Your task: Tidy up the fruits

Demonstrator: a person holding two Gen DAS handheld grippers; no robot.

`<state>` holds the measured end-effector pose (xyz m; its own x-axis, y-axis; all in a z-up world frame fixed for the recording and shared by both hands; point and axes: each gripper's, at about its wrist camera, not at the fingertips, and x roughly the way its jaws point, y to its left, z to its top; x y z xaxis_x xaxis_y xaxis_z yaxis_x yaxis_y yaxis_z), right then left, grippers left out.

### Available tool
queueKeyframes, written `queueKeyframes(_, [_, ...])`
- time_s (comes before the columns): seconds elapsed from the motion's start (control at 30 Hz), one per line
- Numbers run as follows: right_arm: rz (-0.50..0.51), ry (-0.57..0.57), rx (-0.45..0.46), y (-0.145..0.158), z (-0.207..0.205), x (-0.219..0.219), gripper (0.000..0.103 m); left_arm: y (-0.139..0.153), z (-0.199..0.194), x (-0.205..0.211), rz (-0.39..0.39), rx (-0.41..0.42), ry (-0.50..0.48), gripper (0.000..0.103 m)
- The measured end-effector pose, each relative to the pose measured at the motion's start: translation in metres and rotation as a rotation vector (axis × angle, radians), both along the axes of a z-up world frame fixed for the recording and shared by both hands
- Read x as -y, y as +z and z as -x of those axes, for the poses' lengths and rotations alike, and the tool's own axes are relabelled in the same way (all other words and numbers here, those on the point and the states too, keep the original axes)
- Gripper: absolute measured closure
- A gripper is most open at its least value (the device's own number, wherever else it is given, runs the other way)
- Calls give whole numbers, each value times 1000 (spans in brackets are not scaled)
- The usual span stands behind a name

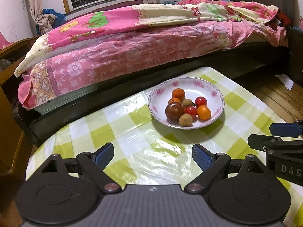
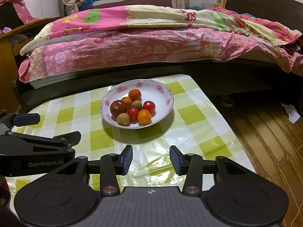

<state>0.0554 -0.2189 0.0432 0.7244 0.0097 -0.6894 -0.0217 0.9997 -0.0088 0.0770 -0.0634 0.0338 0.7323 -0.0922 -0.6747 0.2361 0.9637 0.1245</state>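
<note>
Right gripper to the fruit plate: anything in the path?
Nothing visible. Only bare green-and-white checked tablecloth lies between the right gripper, jaws open and empty, and the white floral-rimmed plate of small fruits. The left gripper sits off to the side, clear of that line.

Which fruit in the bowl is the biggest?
The dark reddish-brown plum, at the left of the pile in the bowl. It is larger and darker than the oranges, red tomatoes and tan longans around it.
</note>
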Motion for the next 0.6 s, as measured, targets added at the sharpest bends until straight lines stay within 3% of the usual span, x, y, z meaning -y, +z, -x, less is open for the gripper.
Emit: queueKeyframes(0.6, [-29,25,-6,3,37,-8,60,1,36,-7,33,-40,-1,6])
